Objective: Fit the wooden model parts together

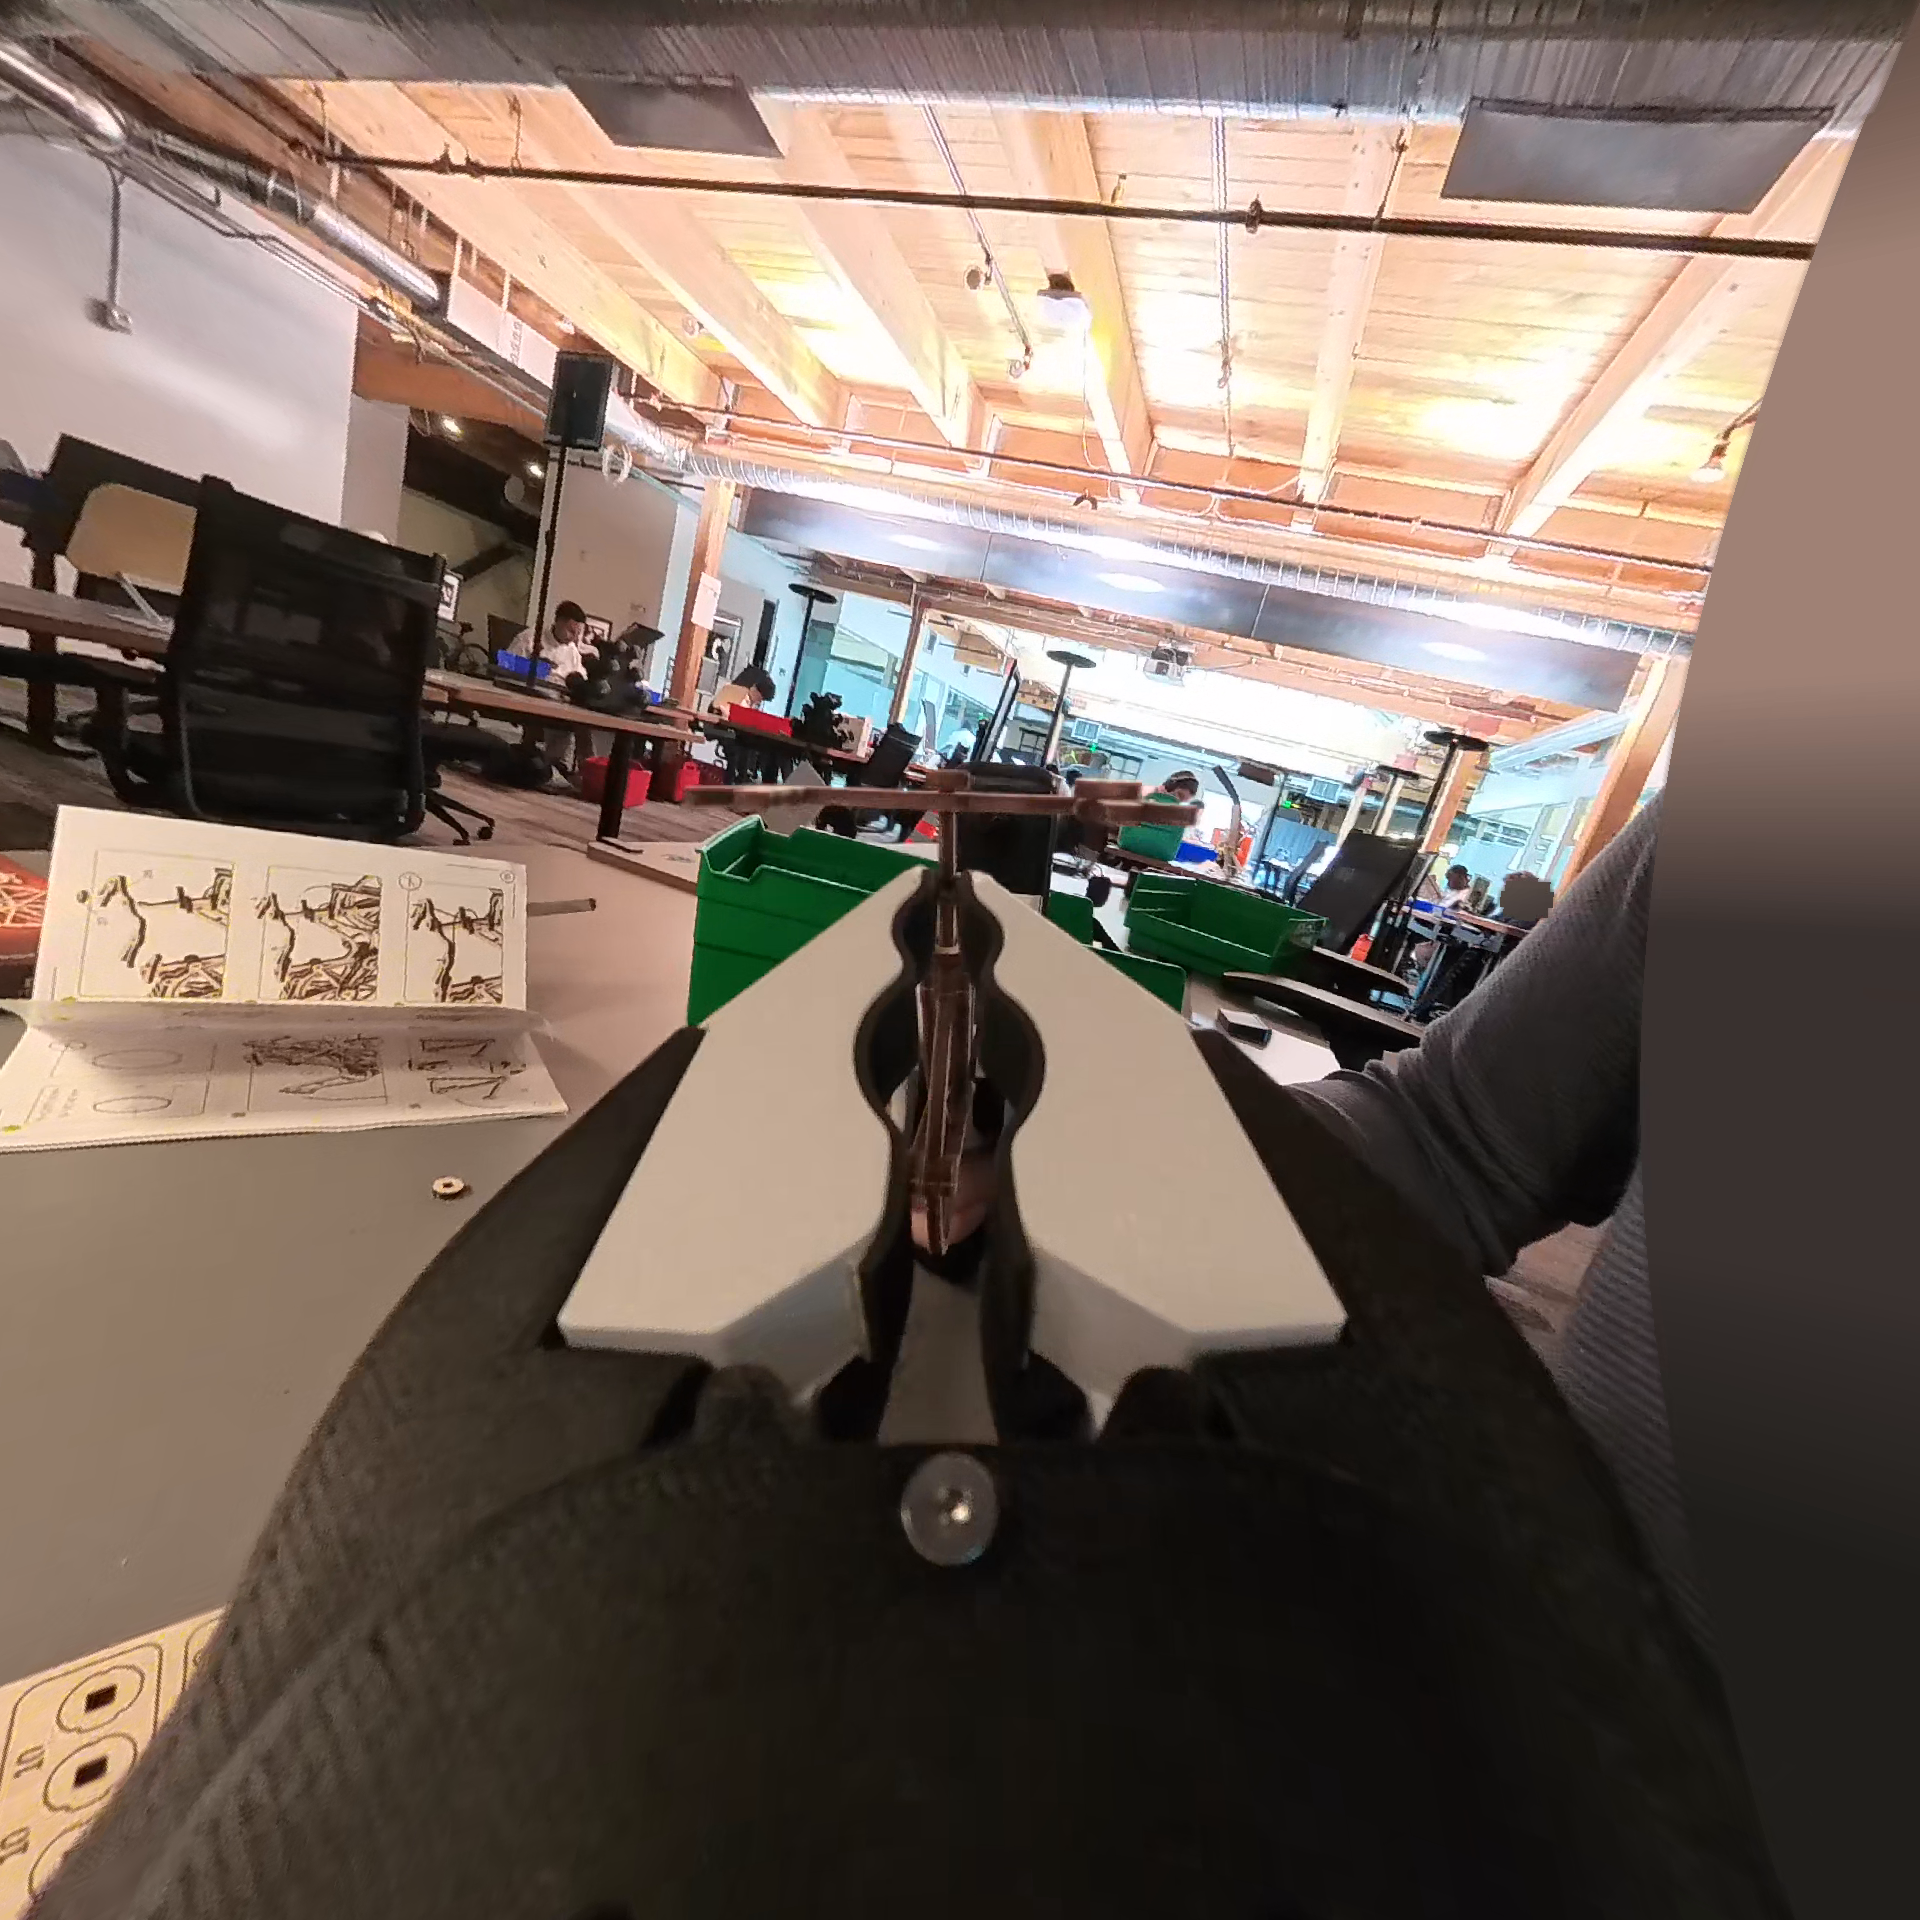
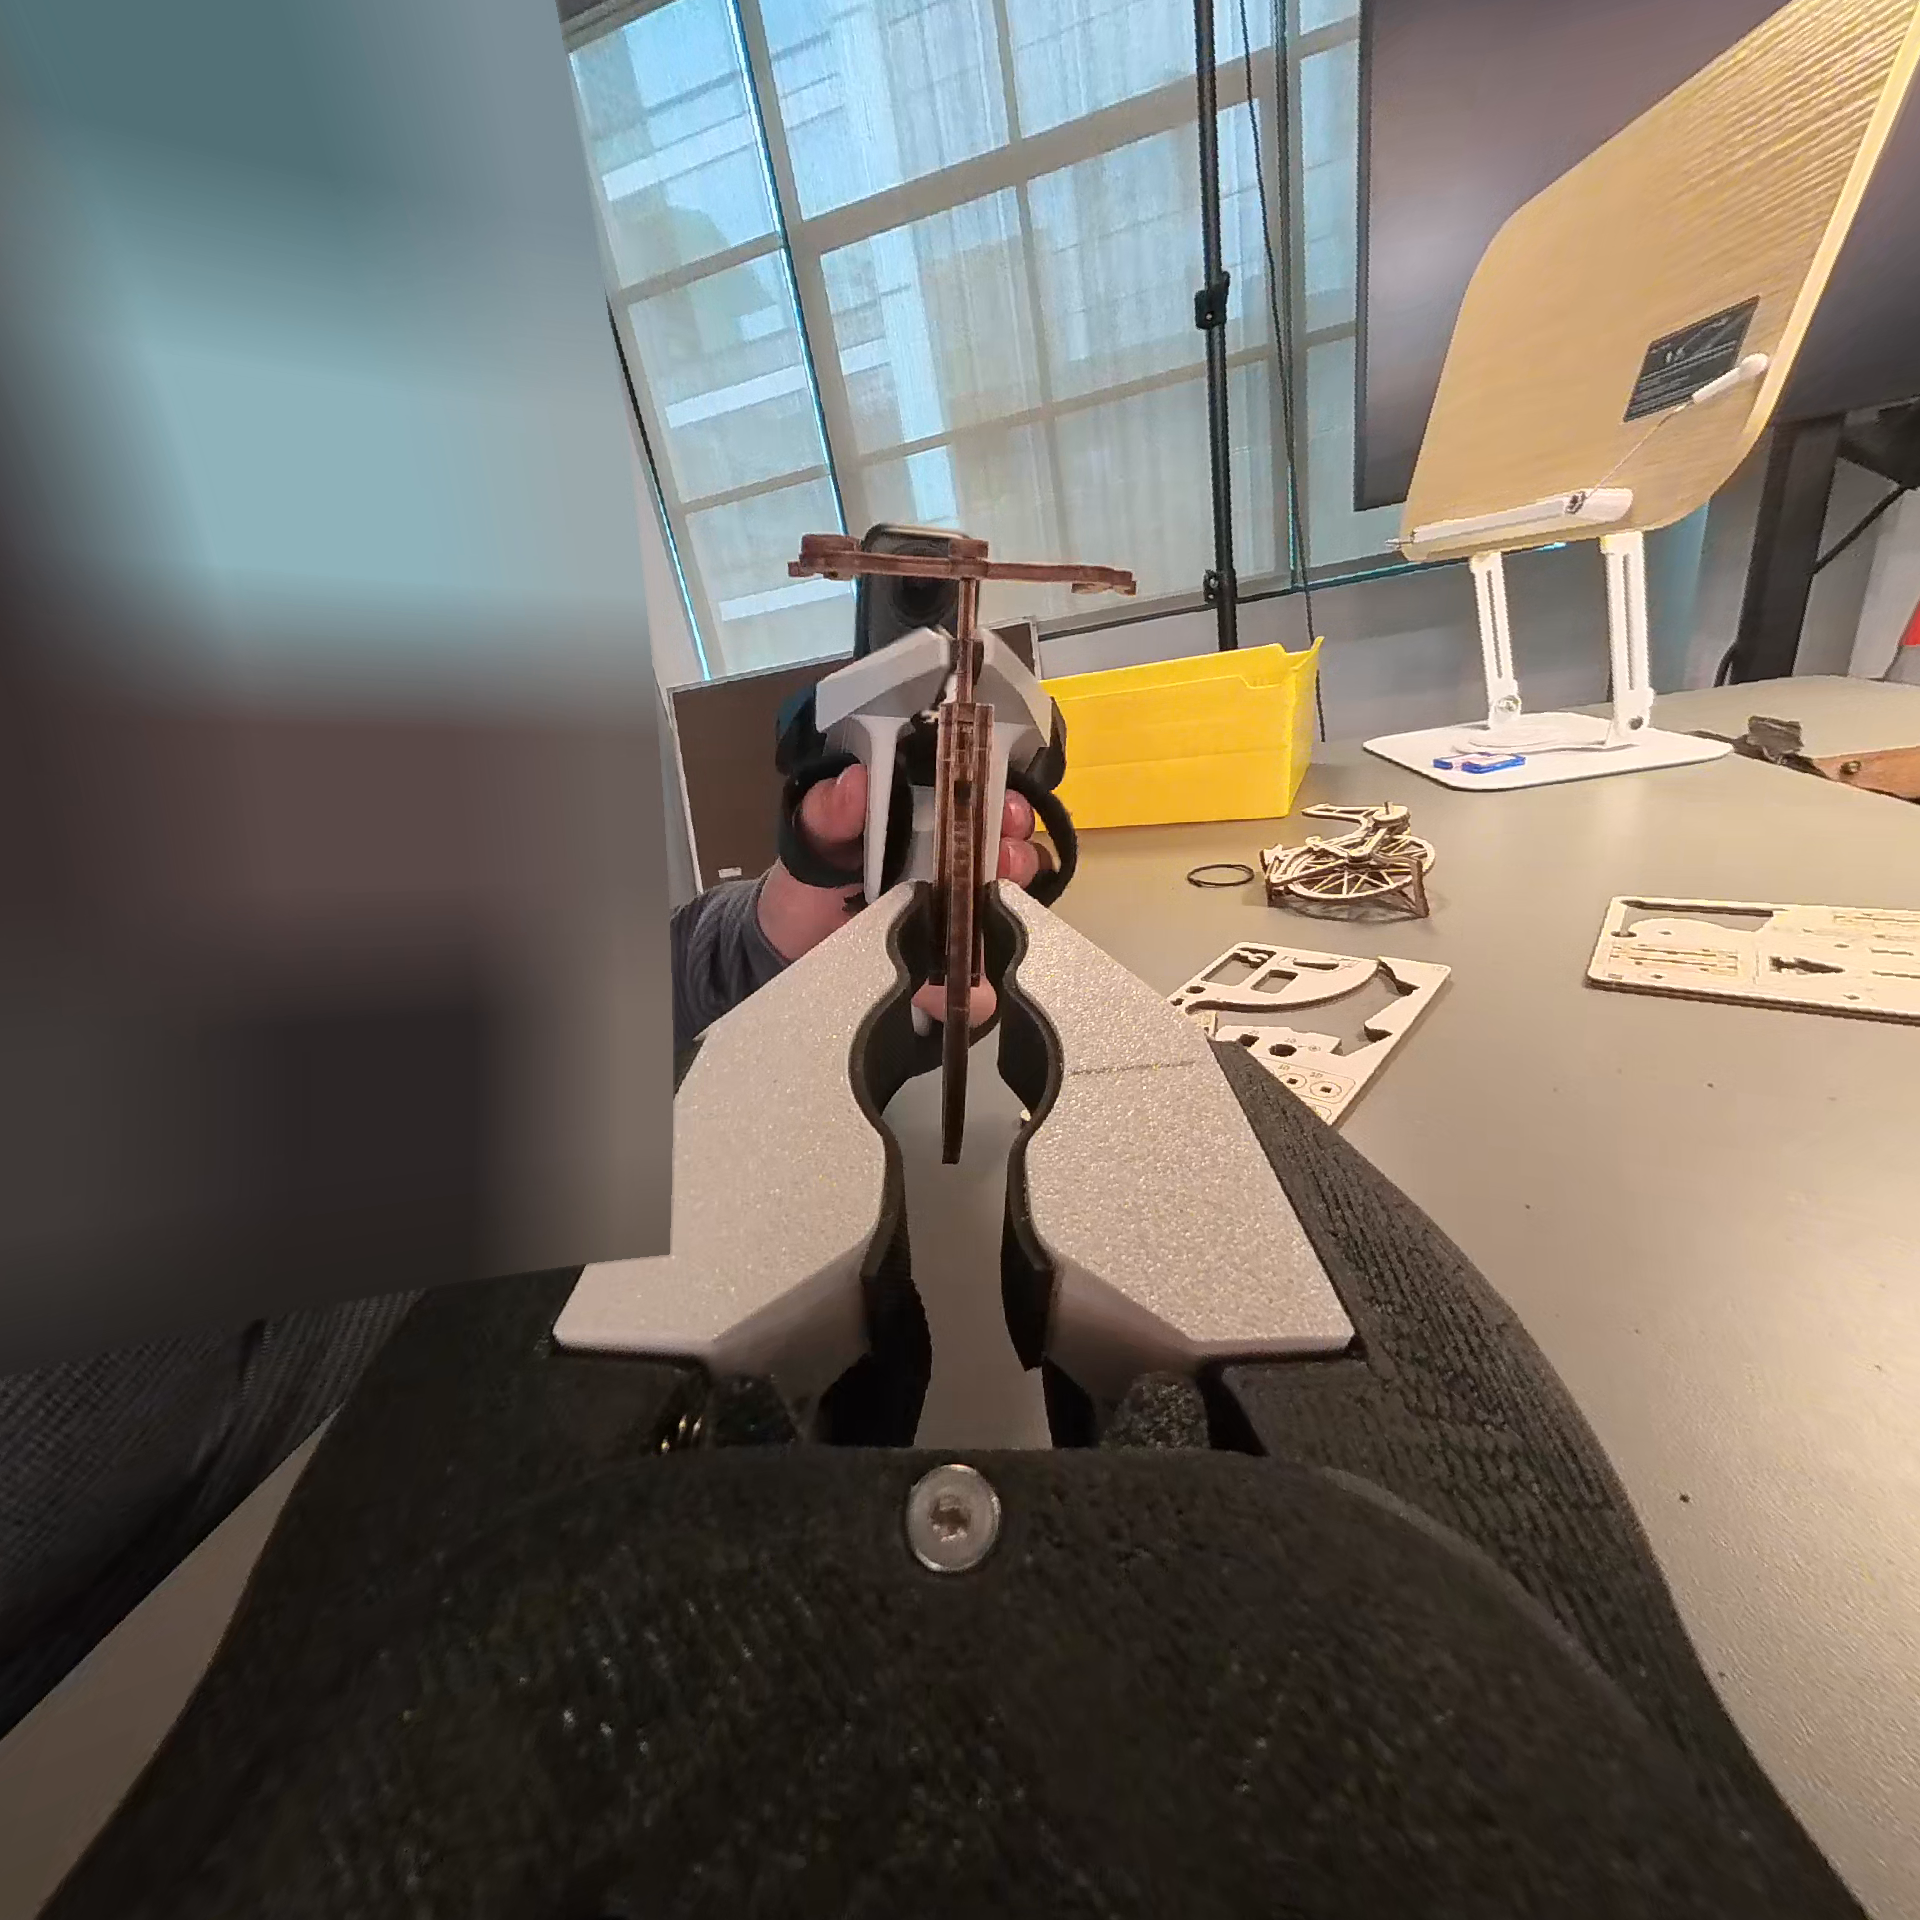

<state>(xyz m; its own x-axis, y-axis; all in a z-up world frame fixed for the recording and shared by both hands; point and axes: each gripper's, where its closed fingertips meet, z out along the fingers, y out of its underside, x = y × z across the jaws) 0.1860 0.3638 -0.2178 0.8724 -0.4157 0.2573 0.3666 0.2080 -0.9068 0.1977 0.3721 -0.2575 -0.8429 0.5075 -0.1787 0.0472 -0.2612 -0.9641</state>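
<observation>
Right wrist view | wooden model upright between both grippers' fingers | right gripper clamps it | left gripper too

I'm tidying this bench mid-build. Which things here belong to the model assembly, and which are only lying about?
Job in hand:
- wooden model piece, held between left gripper and right gripper
- cut-out part sheets
- finished wheel section
- instruction booklet
- small wooden ring

Lying about:
- yellow bin
- green bins
- tilted stand
</observation>
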